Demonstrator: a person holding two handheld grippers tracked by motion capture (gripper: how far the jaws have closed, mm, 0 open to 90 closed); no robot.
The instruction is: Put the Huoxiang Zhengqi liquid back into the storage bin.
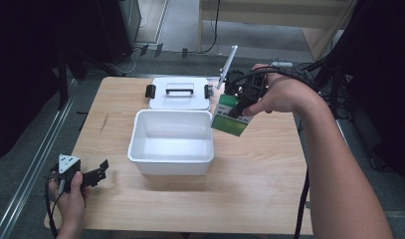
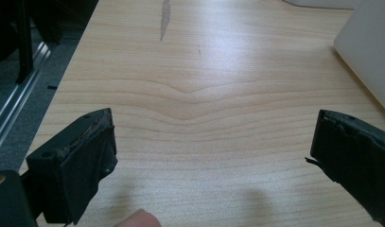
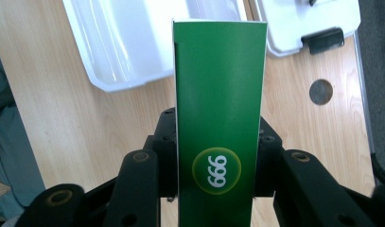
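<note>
Two views complement each other: the "999" roundel on the green box point(image 3: 218, 123) is read in the right gripper view, while the high view shows the box point(image 1: 230, 118) lifted above the table point(image 1: 269, 199), at the right rim of the open white bin point(image 1: 171, 143). The right gripper point(image 1: 238, 108) is clamped on the box, its jaws pressed against both sides. The left gripper point(image 2: 214, 156) is held low over bare wood, jaws wide apart. The white lid point(image 1: 179, 93) is laid behind the bin.
</note>
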